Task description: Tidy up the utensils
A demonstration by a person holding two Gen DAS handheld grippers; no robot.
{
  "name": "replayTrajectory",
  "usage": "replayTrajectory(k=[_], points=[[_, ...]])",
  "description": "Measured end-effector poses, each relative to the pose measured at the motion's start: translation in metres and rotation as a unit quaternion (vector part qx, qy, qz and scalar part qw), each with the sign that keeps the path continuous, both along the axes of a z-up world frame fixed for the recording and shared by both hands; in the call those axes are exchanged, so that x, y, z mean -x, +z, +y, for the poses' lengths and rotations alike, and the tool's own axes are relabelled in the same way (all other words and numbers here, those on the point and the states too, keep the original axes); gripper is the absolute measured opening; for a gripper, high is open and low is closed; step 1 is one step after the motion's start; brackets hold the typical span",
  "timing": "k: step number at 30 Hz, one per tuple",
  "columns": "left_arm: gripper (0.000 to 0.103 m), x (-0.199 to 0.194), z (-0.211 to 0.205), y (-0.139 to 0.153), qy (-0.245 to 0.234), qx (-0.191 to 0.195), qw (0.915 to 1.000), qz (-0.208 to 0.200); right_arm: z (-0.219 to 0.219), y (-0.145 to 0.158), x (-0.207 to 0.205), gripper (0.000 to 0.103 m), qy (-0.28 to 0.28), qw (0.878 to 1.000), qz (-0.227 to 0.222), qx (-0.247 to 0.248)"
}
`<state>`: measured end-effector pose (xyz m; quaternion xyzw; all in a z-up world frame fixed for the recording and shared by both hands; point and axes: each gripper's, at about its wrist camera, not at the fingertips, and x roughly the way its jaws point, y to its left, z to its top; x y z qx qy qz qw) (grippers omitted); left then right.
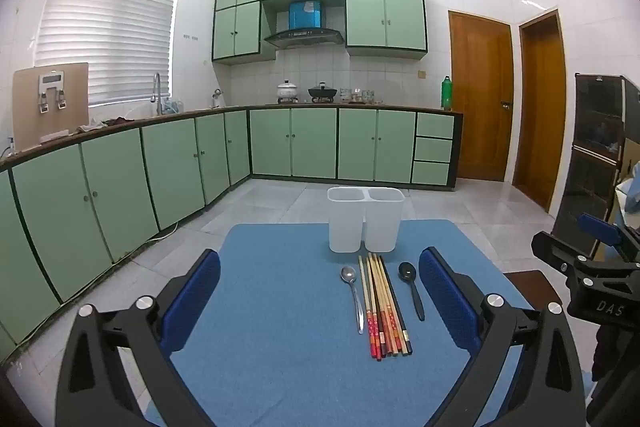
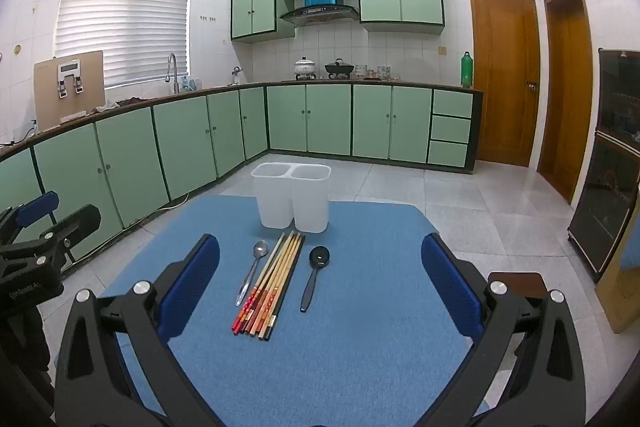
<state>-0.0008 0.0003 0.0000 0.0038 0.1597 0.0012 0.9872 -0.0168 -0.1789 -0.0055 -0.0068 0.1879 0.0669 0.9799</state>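
Observation:
A white two-compartment holder (image 1: 365, 219) (image 2: 293, 197) stands upright at the far side of the blue mat (image 1: 280, 327) (image 2: 360, 327); both compartments look empty. In front of it lie a metal spoon (image 1: 354, 293) (image 2: 251, 271), a bundle of several chopsticks (image 1: 385, 305) (image 2: 272, 283) and a black spoon (image 1: 412, 289) (image 2: 314, 277), side by side. My left gripper (image 1: 320, 291) is open and empty, above the mat, left of the utensils. My right gripper (image 2: 320, 279) is open and empty, with the utensils between its fingers in view.
The mat covers a small table with floor tiles around it. The right gripper's body (image 1: 592, 267) shows at the right of the left wrist view; the left gripper's body (image 2: 36, 247) at the left of the right wrist view. Green kitchen cabinets (image 1: 160, 163) line the walls.

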Motion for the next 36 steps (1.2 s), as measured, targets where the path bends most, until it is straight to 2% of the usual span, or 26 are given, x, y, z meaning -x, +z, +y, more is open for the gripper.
replayTrajectory(k=[14,36], points=[[0.097,-0.004,-0.001,0.009,0.004,0.000,1.0000,0.008,-0.001,-0.003,-0.003,0.098,-0.002,1.000,0.001,-0.005],[0.097,-0.004,0.001,-0.001,0.008,-0.001,0.9999,0.012,-0.002,-0.008,-0.003,0.098,-0.004,1.000,0.007,-0.010]])
